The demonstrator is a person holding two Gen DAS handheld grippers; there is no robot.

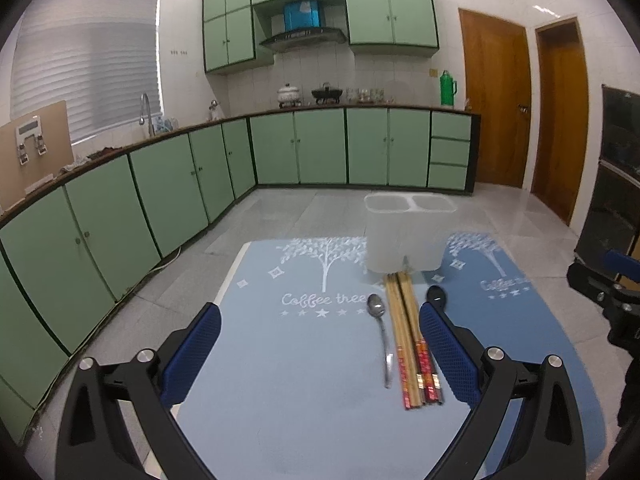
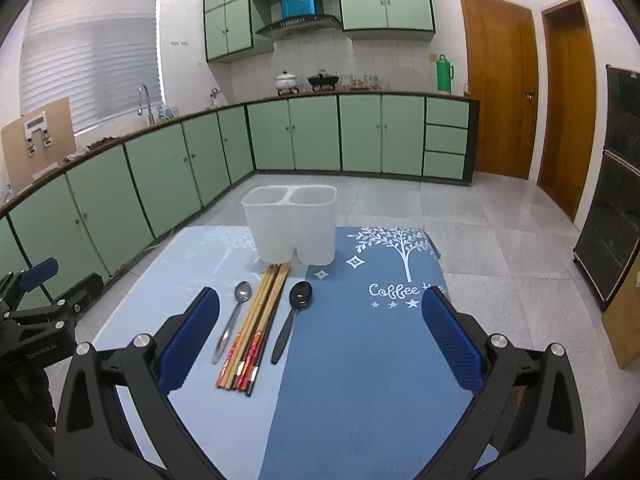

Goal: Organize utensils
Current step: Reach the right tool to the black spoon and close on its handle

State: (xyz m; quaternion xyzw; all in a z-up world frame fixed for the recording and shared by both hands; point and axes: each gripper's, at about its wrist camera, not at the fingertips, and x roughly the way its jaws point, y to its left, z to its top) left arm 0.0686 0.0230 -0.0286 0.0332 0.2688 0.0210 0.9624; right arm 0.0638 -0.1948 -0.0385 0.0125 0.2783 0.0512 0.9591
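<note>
A white two-compartment utensil holder stands upright at the far side of the blue table mat. In front of it lie a metal spoon, a bundle of several wooden chopsticks and a black spoon, side by side. My left gripper hovers open above the mat, just left of the utensils. My right gripper hovers open above them, the utensils near its left finger. Neither holds anything.
The table stands in a kitchen with green cabinets along the far and left walls and a tiled floor around it. Wooden doors are at the right, a dark cabinet further right.
</note>
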